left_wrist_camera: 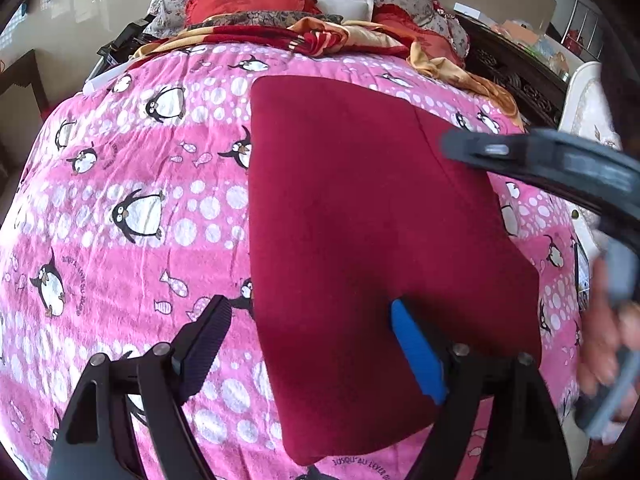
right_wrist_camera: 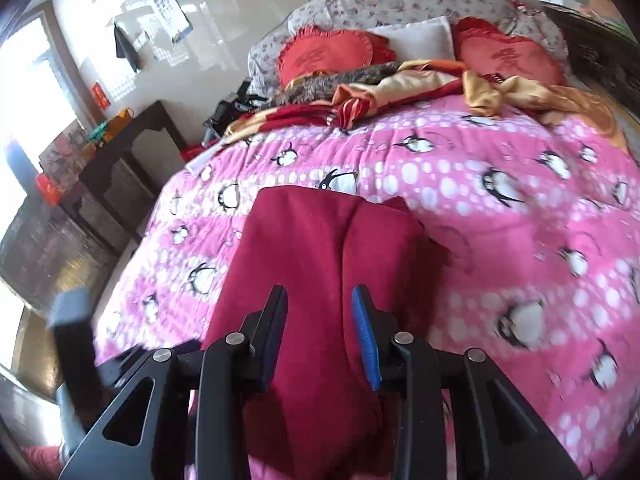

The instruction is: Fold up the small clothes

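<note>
A dark red garment lies flat on the pink penguin blanket, folded into a long panel with one crease down its right side. My left gripper stands wide open over the garment's near left edge; its blue finger is above the cloth and its black finger above the blanket. My right gripper hovers over the garment with a narrow gap between its fingers and no cloth pinched. In the left wrist view the right gripper is blurred at the right, held by a hand.
Red heart pillows and a crumpled orange and red quilt fill the far end of the bed. A dark wooden table stands off the bed's left side. Dark carved furniture runs along the right.
</note>
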Demonstrator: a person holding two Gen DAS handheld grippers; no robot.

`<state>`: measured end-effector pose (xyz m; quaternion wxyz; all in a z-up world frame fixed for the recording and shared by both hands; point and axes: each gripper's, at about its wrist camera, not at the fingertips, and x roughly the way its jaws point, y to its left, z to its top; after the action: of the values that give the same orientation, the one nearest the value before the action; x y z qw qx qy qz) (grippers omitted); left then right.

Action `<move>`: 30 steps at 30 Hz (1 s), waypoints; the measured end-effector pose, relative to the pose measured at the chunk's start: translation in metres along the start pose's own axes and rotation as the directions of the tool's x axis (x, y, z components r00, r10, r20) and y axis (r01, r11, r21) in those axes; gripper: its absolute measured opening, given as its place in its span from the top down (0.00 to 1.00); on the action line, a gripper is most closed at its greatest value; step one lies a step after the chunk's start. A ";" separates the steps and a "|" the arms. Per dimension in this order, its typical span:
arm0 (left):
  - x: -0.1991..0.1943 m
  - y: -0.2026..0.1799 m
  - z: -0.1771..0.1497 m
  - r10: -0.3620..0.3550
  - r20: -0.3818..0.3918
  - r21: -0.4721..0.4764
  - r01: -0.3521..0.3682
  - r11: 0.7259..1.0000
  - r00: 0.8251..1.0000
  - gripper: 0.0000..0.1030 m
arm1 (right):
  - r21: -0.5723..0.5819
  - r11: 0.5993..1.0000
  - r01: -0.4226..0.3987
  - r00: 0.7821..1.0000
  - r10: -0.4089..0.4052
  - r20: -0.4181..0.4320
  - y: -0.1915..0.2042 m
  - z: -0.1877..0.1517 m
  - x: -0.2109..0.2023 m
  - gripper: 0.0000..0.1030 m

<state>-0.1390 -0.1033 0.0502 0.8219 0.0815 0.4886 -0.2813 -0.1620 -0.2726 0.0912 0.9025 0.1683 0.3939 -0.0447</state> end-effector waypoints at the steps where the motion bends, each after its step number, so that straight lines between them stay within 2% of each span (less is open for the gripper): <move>1: 0.000 0.000 0.000 -0.002 -0.002 0.000 0.002 1.000 1.000 0.17 | -0.001 1.000 0.029 0.999 -0.029 -0.013 -0.003 0.003 0.012 0.96; 3: 0.001 0.001 0.000 -0.007 -0.005 -0.003 0.007 1.000 1.000 0.17 | 0.036 0.997 0.063 0.997 -0.061 -0.046 -0.017 0.008 0.035 0.98; 5: 0.002 0.001 0.000 -0.010 -0.005 -0.004 0.010 1.000 1.000 0.17 | 0.096 0.994 0.053 0.996 -0.046 -0.073 -0.034 0.010 0.052 1.00; 8: 0.004 0.000 0.001 -0.008 -0.007 -0.001 0.008 1.000 1.000 0.16 | 0.126 0.991 0.049 0.997 -0.040 -0.073 -0.043 0.011 0.058 1.00; 14: 0.006 0.000 0.001 -0.007 -0.011 -0.008 0.007 1.000 1.000 0.15 | 0.065 0.997 0.052 0.996 -0.048 -0.072 -0.028 0.009 0.029 1.00; 19: 0.004 -0.001 0.001 0.002 -0.006 -0.005 -0.002 1.000 1.000 0.15 | 0.007 0.999 0.035 0.999 -0.034 -0.037 -0.012 -0.013 -0.013 1.00; 22: 0.003 -0.003 0.000 0.008 -0.006 -0.005 -0.008 1.000 1.000 0.15 | -0.030 0.998 0.047 0.997 -0.049 -0.064 -0.005 -0.029 -0.016 1.00; 25: 0.002 -0.006 -0.001 0.010 -0.008 0.003 -0.010 1.000 1.000 0.15 | -0.071 0.990 0.122 0.985 -0.129 -0.117 -0.006 -0.049 -0.002 1.00; 30: -0.002 -0.009 -0.004 0.023 -0.004 0.018 -0.023 1.000 1.000 0.15 | -0.040 0.993 0.107 0.989 -0.110 -0.097 -0.013 -0.057 -0.003 1.00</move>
<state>-0.1478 -0.1079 0.0507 0.8233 0.0951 0.4868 -0.2759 -0.2066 -0.2656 0.0539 0.8809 0.1329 0.4474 -0.0784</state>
